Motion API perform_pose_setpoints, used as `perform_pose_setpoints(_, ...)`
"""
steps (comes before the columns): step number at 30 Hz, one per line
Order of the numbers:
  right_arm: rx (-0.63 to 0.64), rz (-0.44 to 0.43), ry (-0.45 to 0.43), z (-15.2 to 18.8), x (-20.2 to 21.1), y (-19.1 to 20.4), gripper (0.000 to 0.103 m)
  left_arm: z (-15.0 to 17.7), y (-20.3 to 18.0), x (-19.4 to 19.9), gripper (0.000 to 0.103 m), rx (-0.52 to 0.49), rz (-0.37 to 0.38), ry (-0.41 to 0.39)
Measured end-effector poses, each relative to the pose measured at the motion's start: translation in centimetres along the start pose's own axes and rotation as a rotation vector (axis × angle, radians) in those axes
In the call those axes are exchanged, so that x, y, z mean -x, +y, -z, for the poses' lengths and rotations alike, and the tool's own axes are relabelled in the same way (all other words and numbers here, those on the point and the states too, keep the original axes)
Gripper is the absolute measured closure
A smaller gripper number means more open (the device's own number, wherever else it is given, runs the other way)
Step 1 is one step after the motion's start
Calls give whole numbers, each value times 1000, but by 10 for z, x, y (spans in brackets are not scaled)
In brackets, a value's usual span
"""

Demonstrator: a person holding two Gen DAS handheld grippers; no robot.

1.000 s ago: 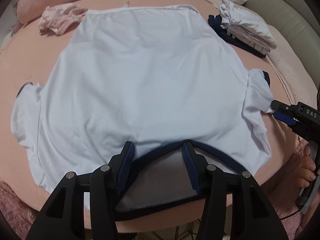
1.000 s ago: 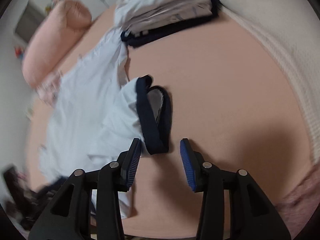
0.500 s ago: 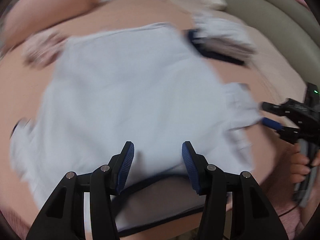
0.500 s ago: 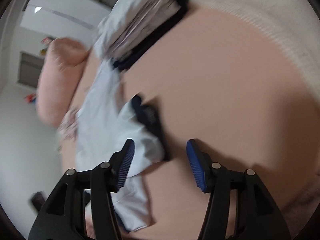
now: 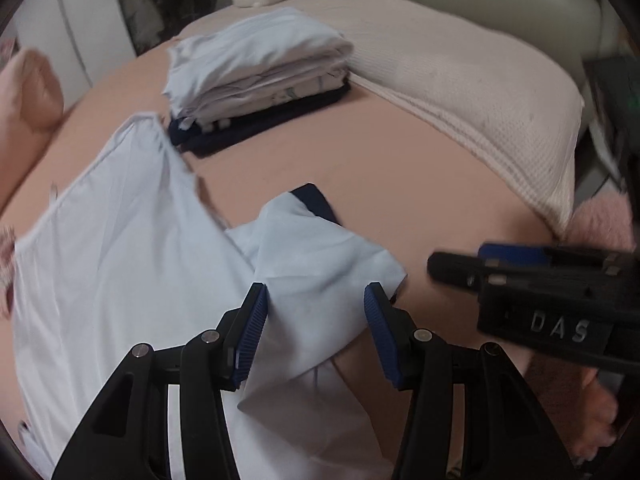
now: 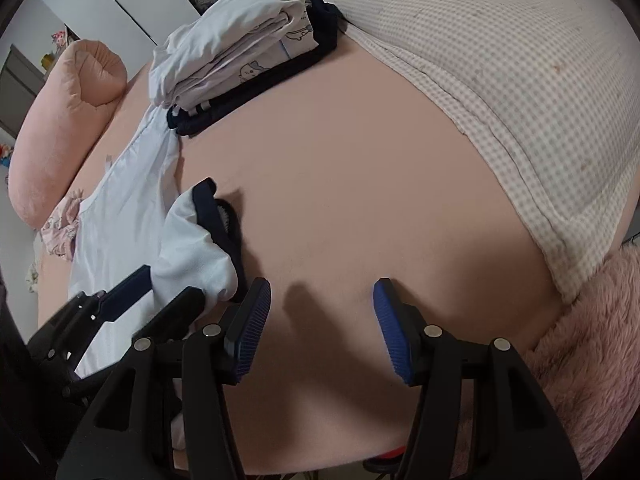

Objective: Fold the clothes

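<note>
Shirt (image 5: 120, 264) smooth matt cloth; blanket (image 6: 500, 92) waffle-textured.

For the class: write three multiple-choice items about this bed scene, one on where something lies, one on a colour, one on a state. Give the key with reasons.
1. Where does the stack of folded clothes lie?
A. at the far end of the bed, beyond the spread shirt
B. on the floor
C. on the pink bolster

2. What colour is the trim on the sleeve of the pale blue shirt?
A. red
B. navy
C. yellow

3. What lies between the fingers of the right gripper?
A. the sleeve
B. a sock
C. nothing, only bare sheet

Key: 1 A, the stack sits on the sheet past the shirt's far edge. 2 B, a dark navy band edges the cuff. 3 C, the sleeve lies left of its fingers, which stand apart over the sheet.
</note>
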State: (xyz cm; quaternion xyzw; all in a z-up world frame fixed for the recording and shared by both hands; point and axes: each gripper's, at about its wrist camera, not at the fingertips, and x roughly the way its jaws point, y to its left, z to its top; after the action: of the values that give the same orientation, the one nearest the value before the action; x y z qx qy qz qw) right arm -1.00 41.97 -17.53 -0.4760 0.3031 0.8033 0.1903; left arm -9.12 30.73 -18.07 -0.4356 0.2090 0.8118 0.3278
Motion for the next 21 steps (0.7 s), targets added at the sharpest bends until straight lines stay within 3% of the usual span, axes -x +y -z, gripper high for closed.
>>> perform_pose_setpoints(1, 1, 10, -7, -2, 0, -1, 49, 0, 2, -3, 88, 3, 1, 11)
perform_pose_setpoints(2, 4, 16, -12, -2, 1, -2, 49, -1, 4, -6, 95, 5, 1, 23)
perform_pose_setpoints(4, 10, 24, -18, -3, 2, -4, 49, -1, 14, -5, 99, 50, 19, 22)
perform_pose_setpoints(9, 44, -36, 40, -12, -2, 4, 47, 12, 88, 45, 100, 394, 138, -116)
perform_pose_setpoints(13, 151, -26, 67, -30, -8, 30, 47, 27, 118, 48, 100, 430, 61, -93)
perform_pose_setpoints(16, 176, -25, 96, -31, -18, 37, 47, 46, 135, 37, 97, 507, 78, -44)
perform_pose_setpoints(19, 257, -23, 151, -23, -32, 50, 40, 59, 127, 35, 71, 445, 74, -16)
perform_pose_setpoints(21, 324, -13, 148, -21, -34, 63, 39, 62, 115, 45, 64, 366, 27, -53)
